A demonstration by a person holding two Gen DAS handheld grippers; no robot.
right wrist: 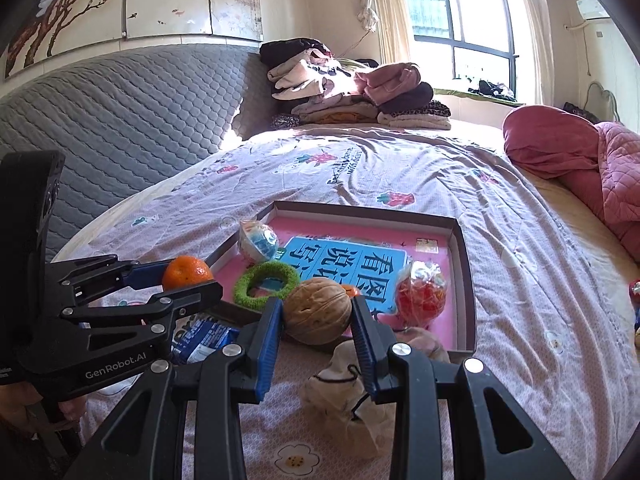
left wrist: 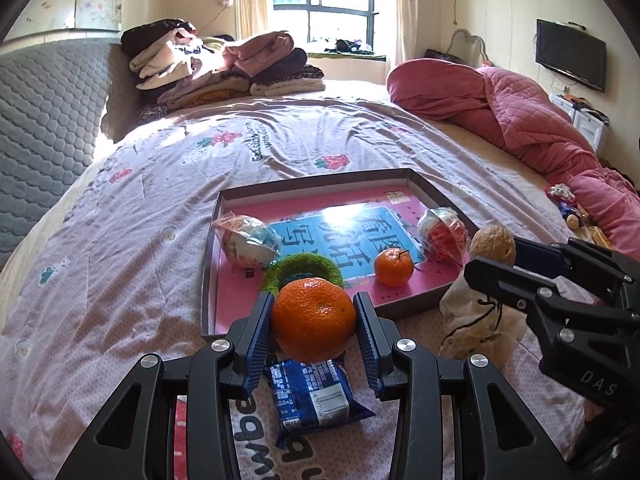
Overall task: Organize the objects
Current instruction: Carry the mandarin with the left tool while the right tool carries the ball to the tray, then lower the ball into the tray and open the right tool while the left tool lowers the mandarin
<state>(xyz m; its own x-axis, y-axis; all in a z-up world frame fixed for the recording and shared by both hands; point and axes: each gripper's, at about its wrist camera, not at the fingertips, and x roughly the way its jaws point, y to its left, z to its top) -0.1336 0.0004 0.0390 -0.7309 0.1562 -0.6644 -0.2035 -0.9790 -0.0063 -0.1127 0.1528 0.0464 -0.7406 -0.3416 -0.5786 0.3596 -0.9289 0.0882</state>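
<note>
My left gripper (left wrist: 314, 320) is shut on a large orange mandarin (left wrist: 314, 318) above the near edge of a shallow grey box (left wrist: 208, 280) with a pink and blue bottom. My right gripper (right wrist: 318, 314) is shut on a brown walnut (right wrist: 318, 310), held above the box's near edge (right wrist: 466, 280). In the box lie a small mandarin (left wrist: 393, 267), a green ring (left wrist: 316, 262), a wrapped blue-white ball (left wrist: 248, 244) and a wrapped red-white ball (left wrist: 444, 232). The right gripper with the walnut (left wrist: 492, 246) shows at the right of the left wrist view.
A blue snack packet (left wrist: 312, 398) lies on the bedspread under my left gripper. A beige cloth pouch (right wrist: 352, 396) lies under my right gripper. Folded clothes (left wrist: 224, 64) are stacked at the headboard. A pink quilt (left wrist: 520, 112) lies along the right.
</note>
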